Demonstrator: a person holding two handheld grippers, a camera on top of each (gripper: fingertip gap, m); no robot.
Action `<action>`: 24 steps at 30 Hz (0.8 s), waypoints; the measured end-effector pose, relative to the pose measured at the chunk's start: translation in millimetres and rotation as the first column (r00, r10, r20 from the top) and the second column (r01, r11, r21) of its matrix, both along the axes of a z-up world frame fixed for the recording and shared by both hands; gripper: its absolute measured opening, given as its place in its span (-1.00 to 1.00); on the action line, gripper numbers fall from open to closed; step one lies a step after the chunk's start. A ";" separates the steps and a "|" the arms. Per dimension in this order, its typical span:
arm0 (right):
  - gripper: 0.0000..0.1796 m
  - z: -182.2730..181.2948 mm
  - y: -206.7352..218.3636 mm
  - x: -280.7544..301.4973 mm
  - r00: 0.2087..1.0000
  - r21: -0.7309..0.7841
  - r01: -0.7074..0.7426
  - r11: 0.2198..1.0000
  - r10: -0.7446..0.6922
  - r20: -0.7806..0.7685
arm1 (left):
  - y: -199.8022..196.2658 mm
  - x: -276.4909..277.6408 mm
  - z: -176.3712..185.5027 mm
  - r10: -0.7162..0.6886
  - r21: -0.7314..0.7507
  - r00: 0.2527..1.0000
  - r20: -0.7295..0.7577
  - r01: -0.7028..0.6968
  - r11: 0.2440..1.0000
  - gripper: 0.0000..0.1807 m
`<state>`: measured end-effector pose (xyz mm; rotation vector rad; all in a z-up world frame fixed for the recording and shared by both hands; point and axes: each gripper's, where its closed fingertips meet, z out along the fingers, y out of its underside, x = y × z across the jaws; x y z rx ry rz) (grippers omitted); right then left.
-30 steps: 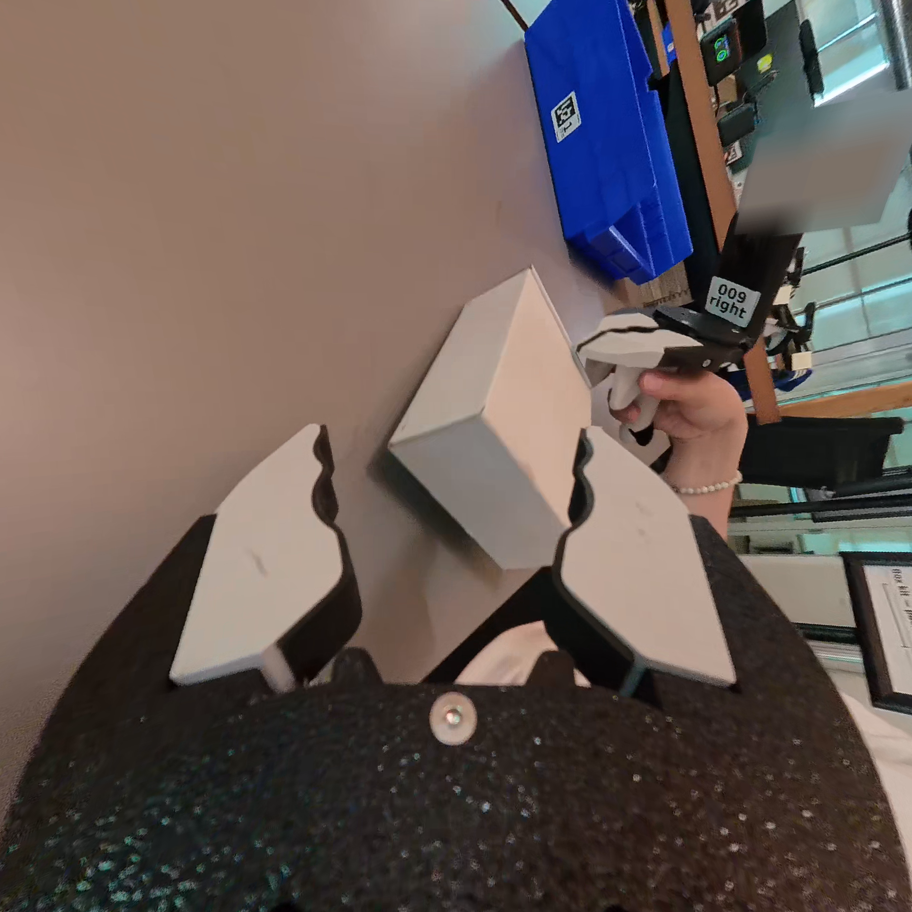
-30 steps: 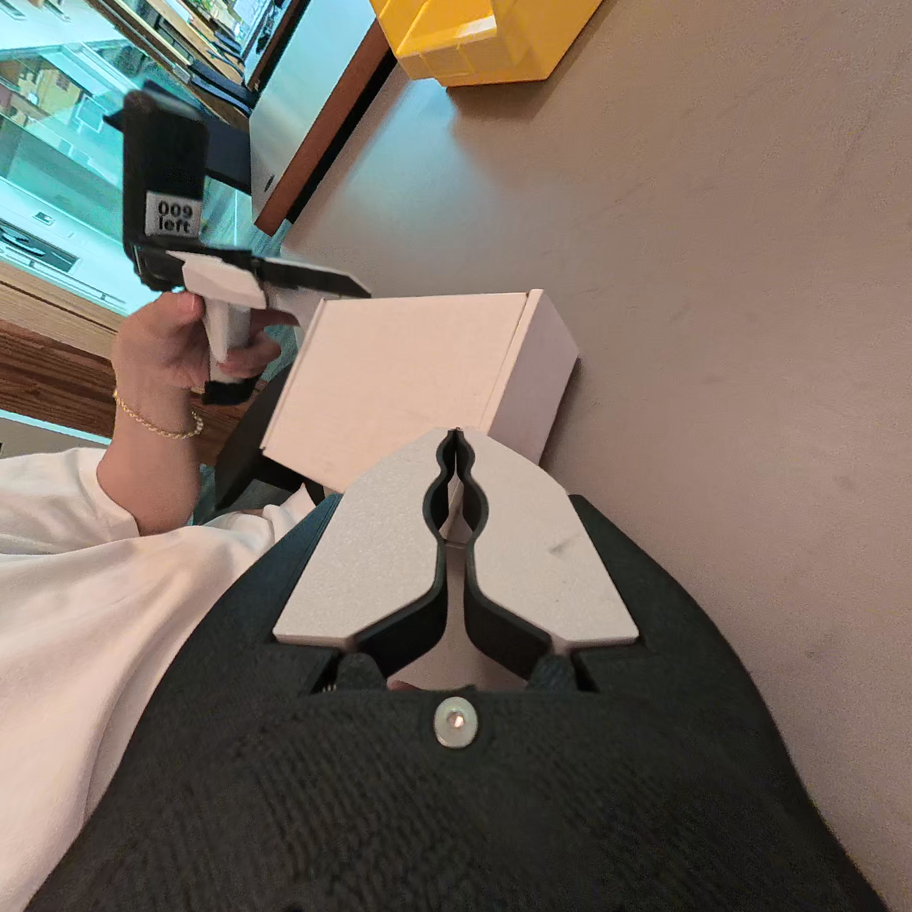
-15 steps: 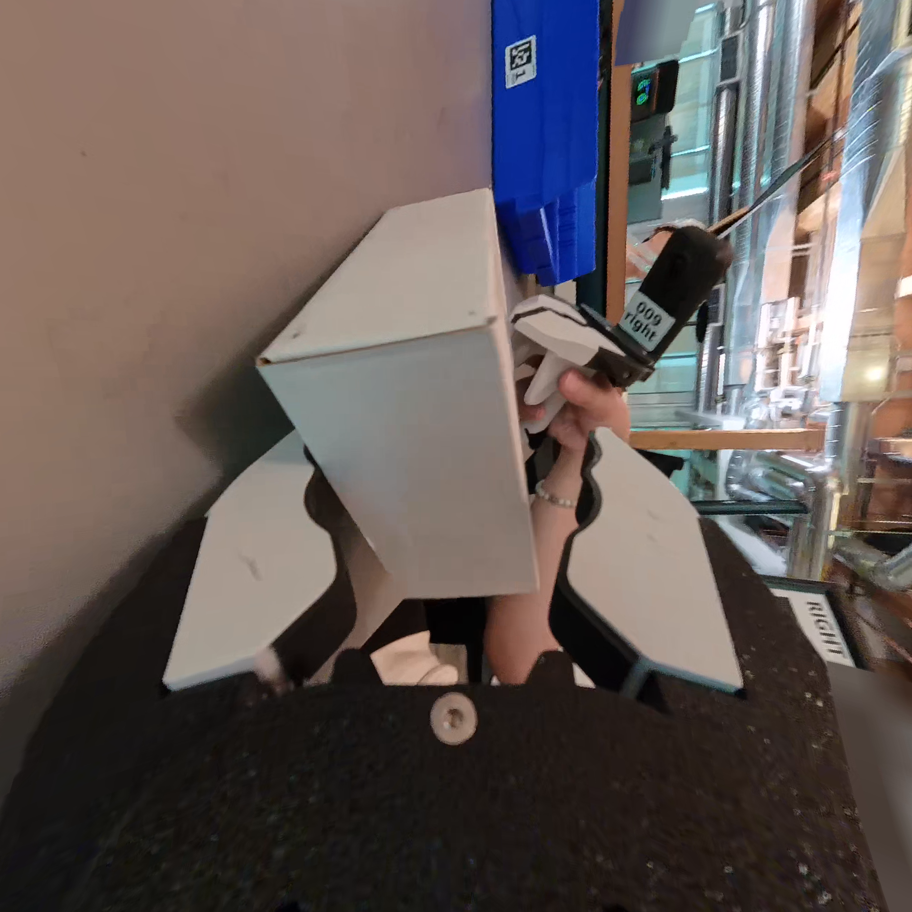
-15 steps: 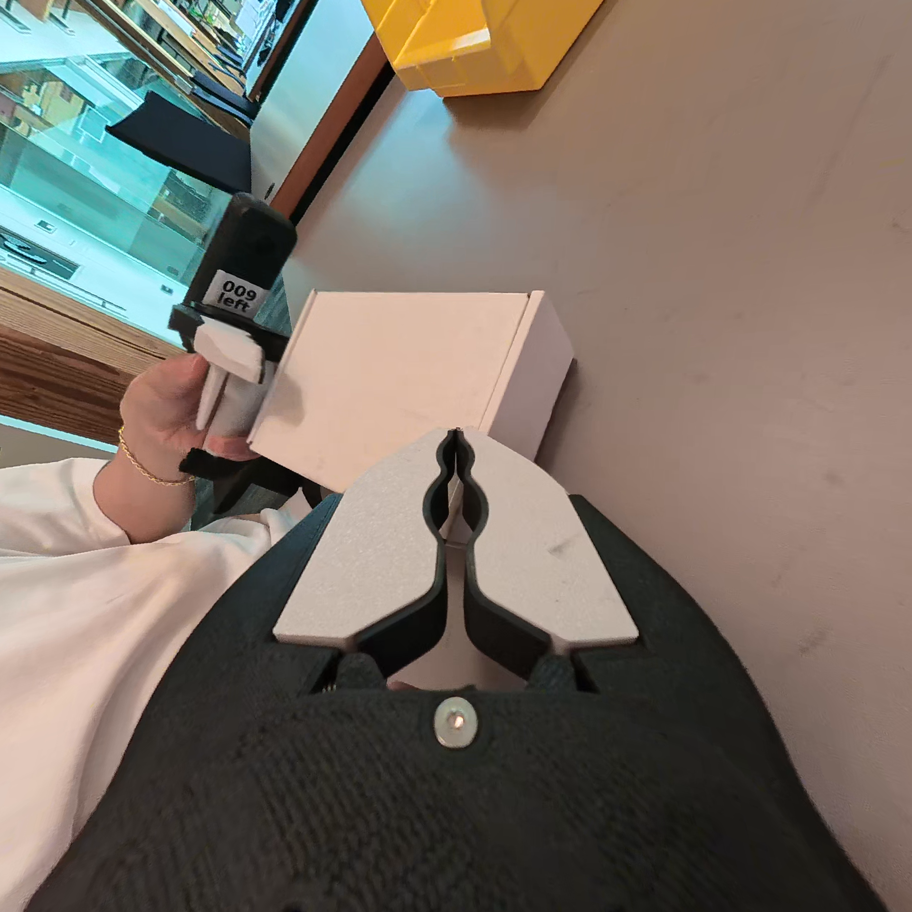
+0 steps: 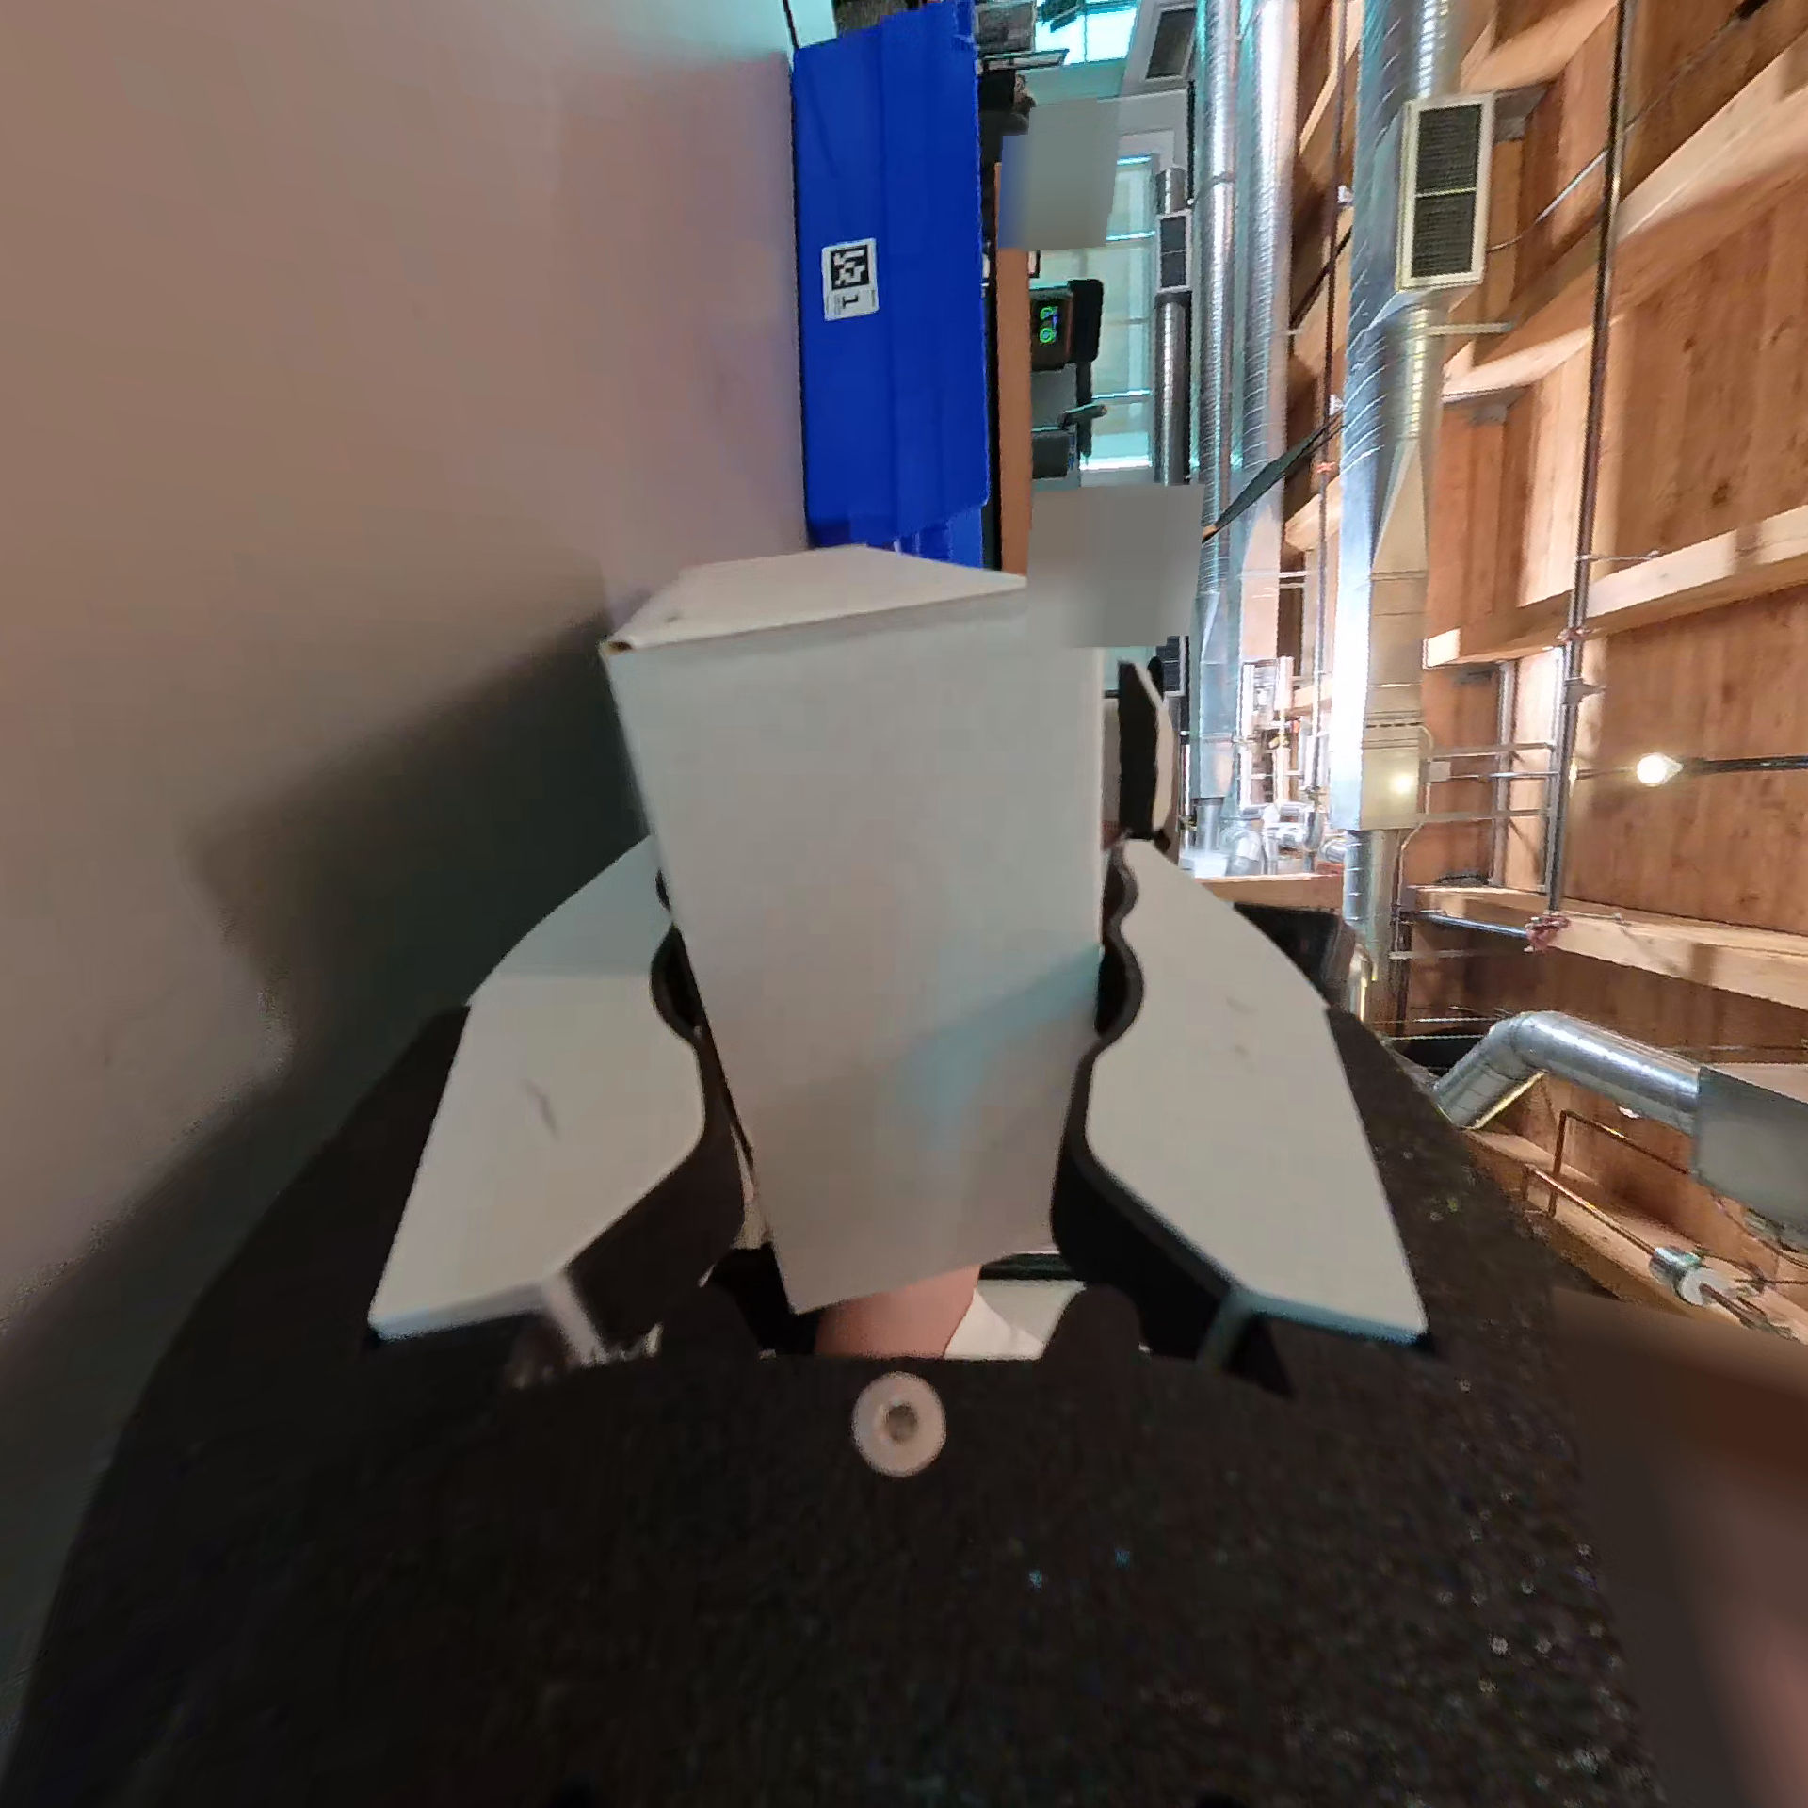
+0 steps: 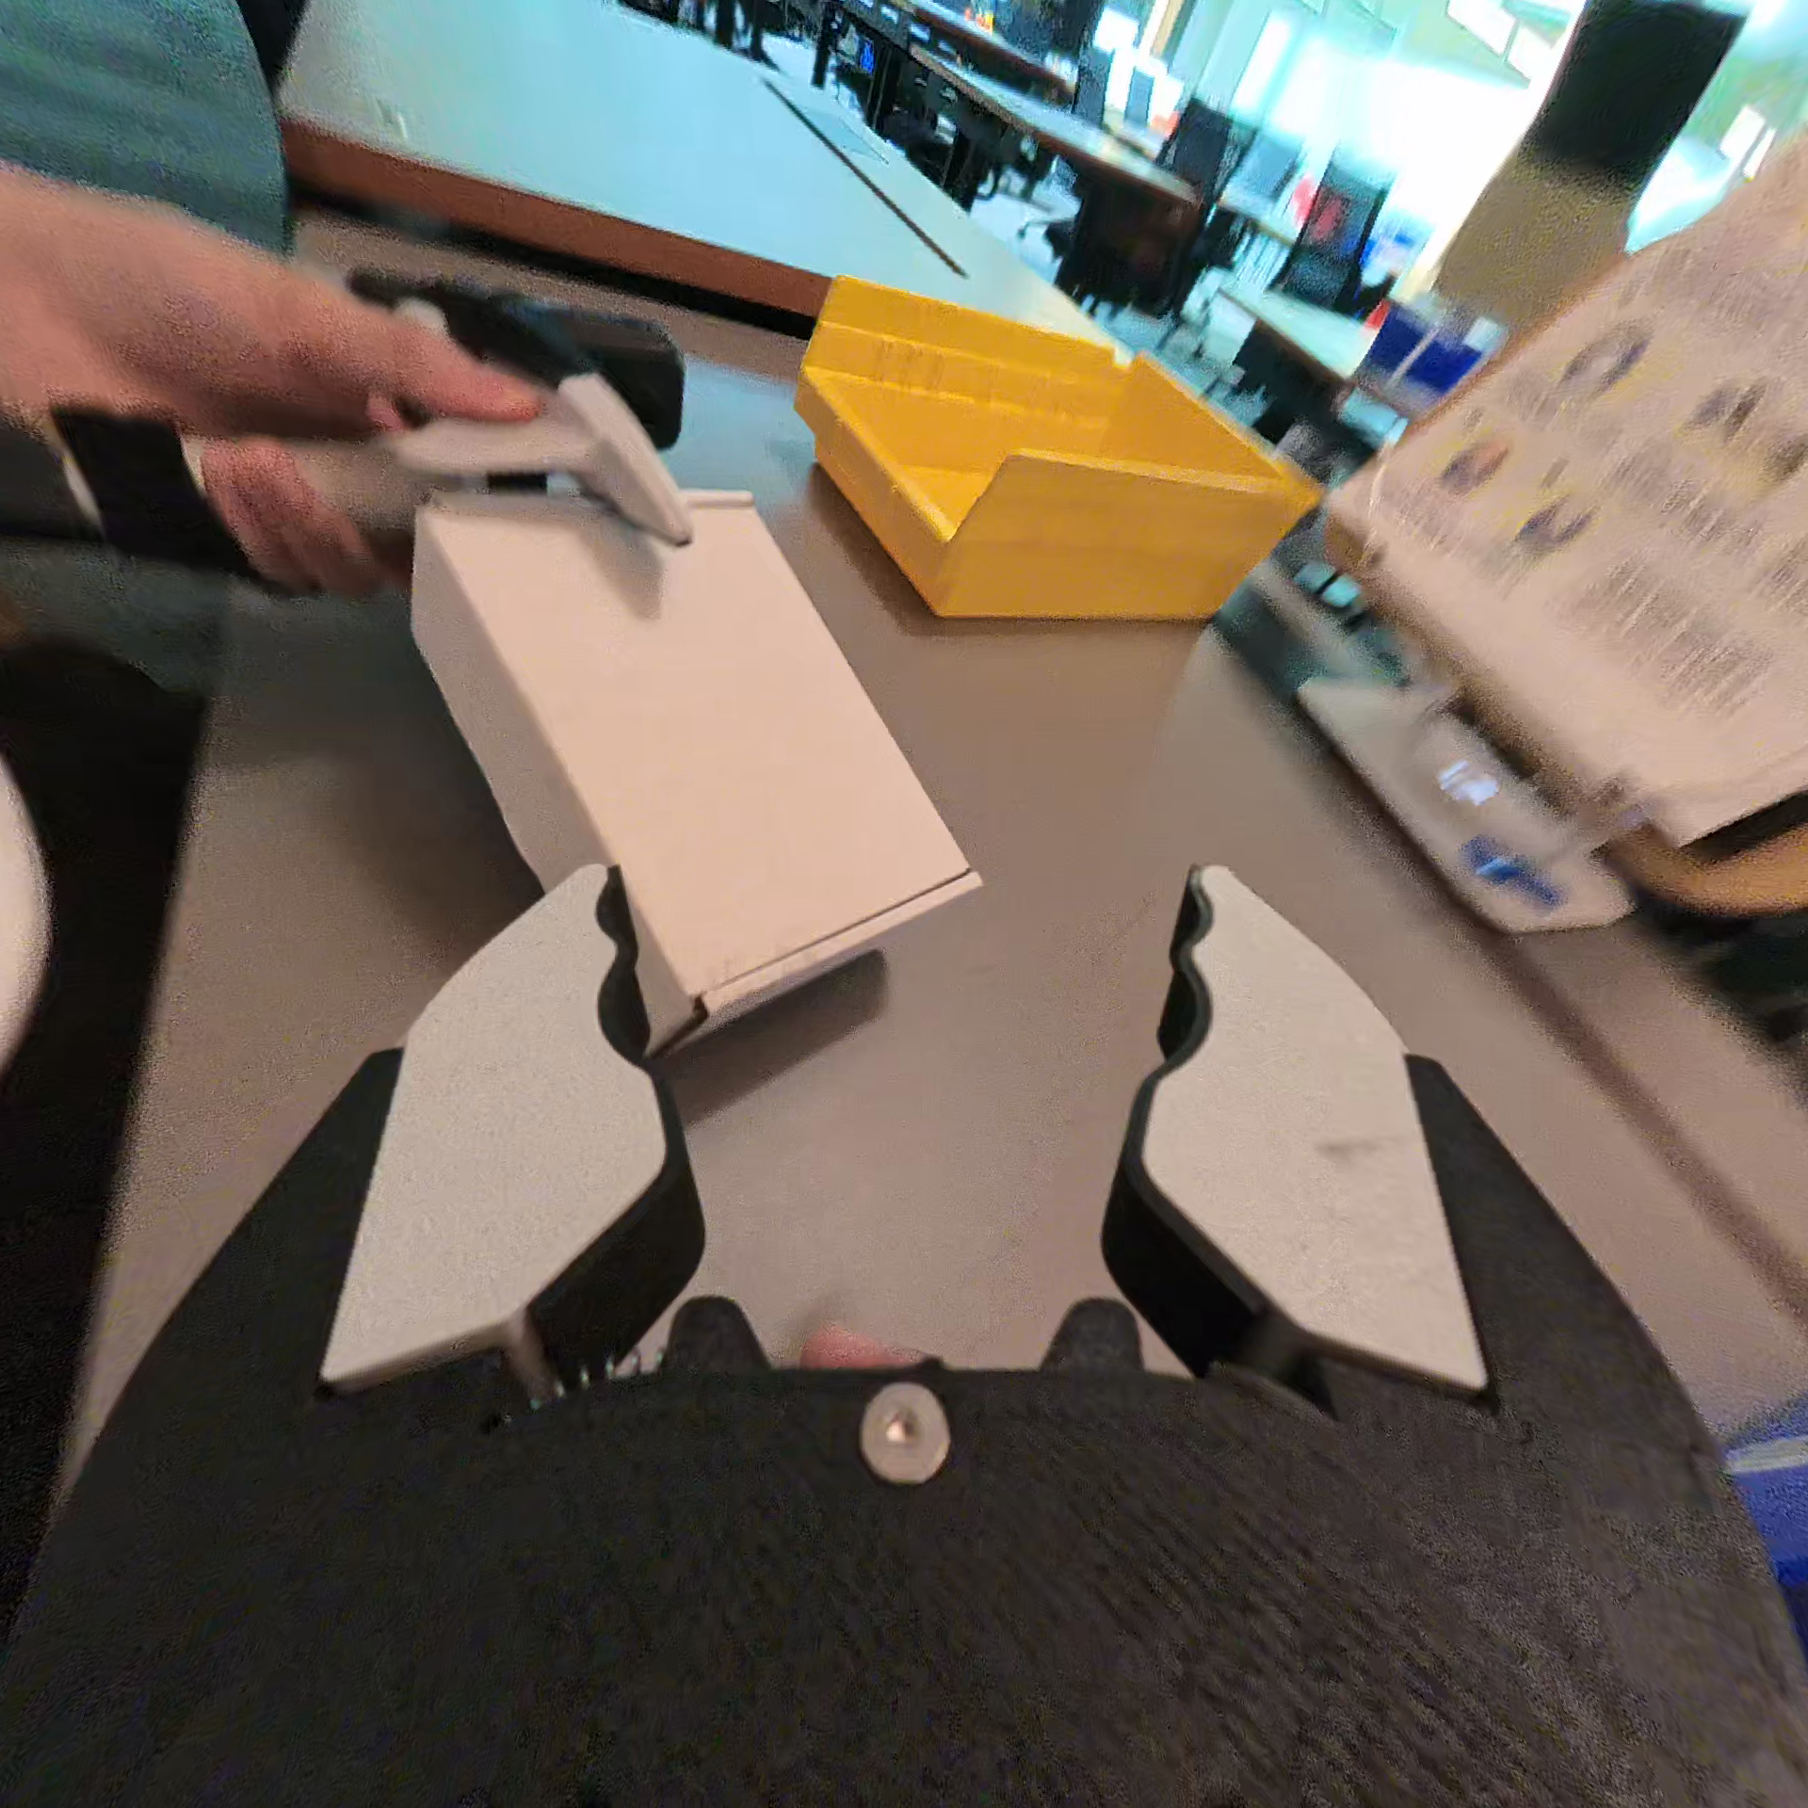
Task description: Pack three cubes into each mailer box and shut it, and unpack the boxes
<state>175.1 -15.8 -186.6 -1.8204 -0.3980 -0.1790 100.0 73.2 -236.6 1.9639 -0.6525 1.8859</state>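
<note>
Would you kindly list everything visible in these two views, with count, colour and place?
Mailer box: one, white, shut, on the table in front of the person.
Table: one, grey-brown, under everything.
Yellow bin: one, open-fronted, on the table beyond the box.
Blue bin: one, with a black-and-white tag, at the far edge of the table in the left wrist view.
Printed sheet: one, white, blurred, at the right edge of the right wrist view.
Left hand-held gripper: one, grey fingers on a black body, closed around one end of the box.
Right hand-held gripper: one, same colours, open, left finger beside the box's near corner.
Person's left hand: one, holding the left hand-held gripper.
</note>
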 end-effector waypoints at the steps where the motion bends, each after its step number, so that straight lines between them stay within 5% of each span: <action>1: 0.17 0.1 0.6 -3.9 0.996 0.001 -0.010 1.000 0.010 0.092 | 3.3 1.2 1.9 0.000 -0.007 1.000 0.008 0.000 1.000 -0.13; 7: 0.19 -18.3 14.8 -7.6 0.987 -0.063 -0.011 0.998 0.020 0.157 | 23.2 5.3 20.1 0.032 -0.081 0.997 0.074 -0.026 0.996 -0.13; 12: 0.16 -15.0 32.7 -14.4 0.863 -0.021 0.023 1.000 -0.010 0.505 | 31.1 2.3 34.3 -0.017 -0.215 0.995 0.095 0.038 0.976 -0.13; 16: 0.17 -14.6 52.4 -22.2 0.639 0.007 0.042 0.999 -0.033 0.769 | 32.2 2.0 41.0 -0.038 -0.209 0.995 0.091 0.056 0.976 -0.13; 21: 0.14 -7.0 66.2 -30.4 0.408 0.068 0.053 0.996 -0.084 0.909 | 30.3 0.6 51.1 -0.043 -0.253 0.993 0.106 0.069 0.965 -0.13; 24: -0.13 1.0 71.8 -21.7 0.251 0.145 0.123 0.982 -0.172 0.953 | 20.0 -0.1 54.7 -0.073 -0.263 0.991 0.112 0.100 0.960 -0.13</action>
